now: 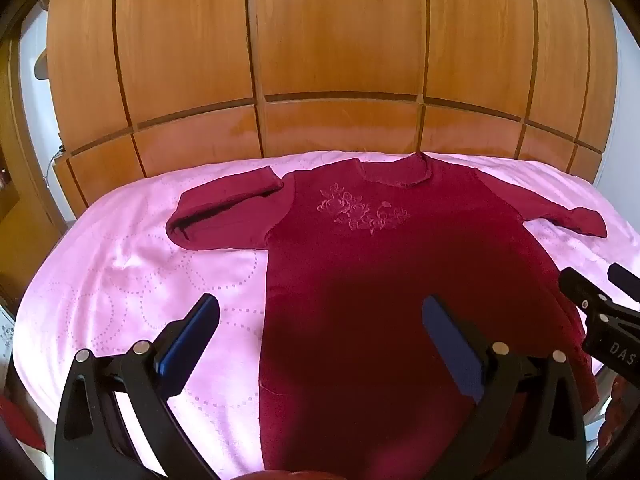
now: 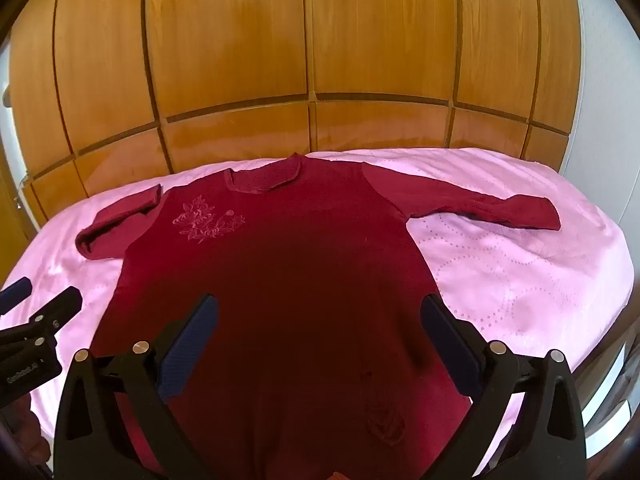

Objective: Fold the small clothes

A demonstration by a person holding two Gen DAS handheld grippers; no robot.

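A dark red long-sleeved top (image 1: 384, 264) with a flower embroidery lies flat, front up, on a pink bedspread (image 1: 132, 280), neck at the far side. Its left sleeve (image 1: 224, 216) is bent back on itself; its right sleeve (image 2: 480, 204) stretches out to the right. My left gripper (image 1: 320, 320) is open and empty above the top's lower left edge. My right gripper (image 2: 320, 320) is open and empty above the top's lower right part (image 2: 304, 280). Each gripper shows at the edge of the other's view: the right one (image 1: 596, 280), the left one (image 2: 44, 292).
A wooden panelled wardrobe (image 1: 340, 60) stands right behind the bed. The pink bedspread (image 2: 520, 272) reaches well beyond the top on both sides. The bed's near edge drops off at the lower right (image 2: 612, 372).
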